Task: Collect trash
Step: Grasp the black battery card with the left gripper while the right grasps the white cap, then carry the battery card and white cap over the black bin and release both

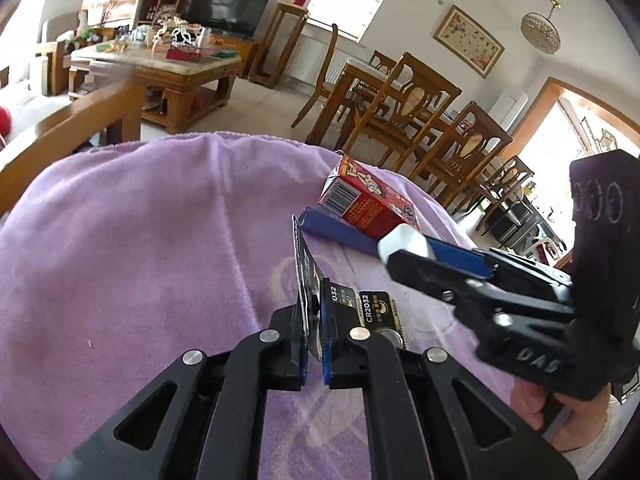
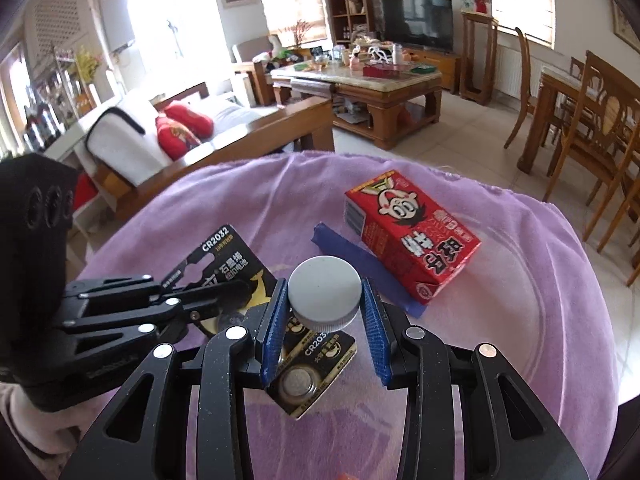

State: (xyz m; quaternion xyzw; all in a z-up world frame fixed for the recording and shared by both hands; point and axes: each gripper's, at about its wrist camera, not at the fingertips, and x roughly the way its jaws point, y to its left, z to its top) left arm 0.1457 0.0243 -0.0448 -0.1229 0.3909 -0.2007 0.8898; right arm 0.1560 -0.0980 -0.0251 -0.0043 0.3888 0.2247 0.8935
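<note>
On the purple cloth [image 2: 500, 280]: my left gripper [image 1: 312, 344] clamps a battery card [image 1: 306, 280]; my right gripper [image 2: 326, 320] pinches a white cap [image 2: 324, 292]. Red carton [image 2: 412, 236], blue strip [image 2: 360, 264] uncollected.

surface [image 1: 132, 216]: covered in lilac cloth, matt, soft short nap, lightly creased. red carton [image 2: 412, 236], centre right of the right wrist frame: printed card, slight sheen. blue strip [image 2: 360, 264] beside it: matt, looks like tape. bottle cap [image 2: 324, 294]: white plastic, smooth matt top, ribbed rim. battery card [image 1: 306, 280], centre of the left wrist frame: glossy black printed card. second card piece [image 2: 310, 376]: metal coin cell under clear blister. fingers [image 2: 372, 320]: black matt plastic, blue ridged pads, bright metal pins. coffee table [image 2: 360, 80], upper centre: varnished wood, polished stone-like top.
</note>
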